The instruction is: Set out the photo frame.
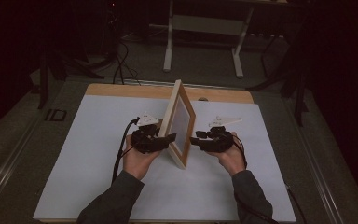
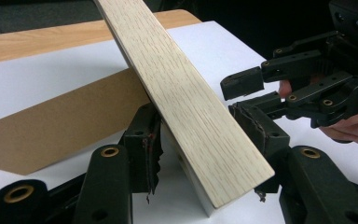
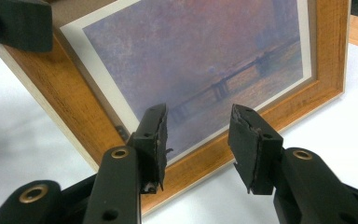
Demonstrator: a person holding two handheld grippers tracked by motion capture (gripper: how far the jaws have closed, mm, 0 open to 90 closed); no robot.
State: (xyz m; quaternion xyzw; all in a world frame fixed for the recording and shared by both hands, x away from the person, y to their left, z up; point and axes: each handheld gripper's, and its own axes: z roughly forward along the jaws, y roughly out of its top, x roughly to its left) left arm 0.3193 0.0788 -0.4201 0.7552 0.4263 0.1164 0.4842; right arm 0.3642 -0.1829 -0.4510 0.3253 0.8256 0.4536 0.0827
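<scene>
A wooden picture frame [image 1: 182,122] stands on its edge in the middle of the white table top. Its print of a hazy bridge [image 3: 205,60] faces right, and its brown backing board [image 2: 65,126] faces left. My left gripper [image 1: 169,140] comes in from the left, and its pads rest on both sides of the frame's pale outer edge [image 2: 186,102] near the front corner. My right gripper [image 1: 195,140] hovers just right of the print, with its jaws [image 3: 198,121] apart and nothing between them.
The white sheet [image 1: 121,186] covers most of a wooden table, leaving a bare strip [image 1: 135,89] at the far edge. Beyond it stand a white table base [image 1: 168,42] and cables [image 1: 121,65] on a dark floor. Cables trail from both grippers toward me.
</scene>
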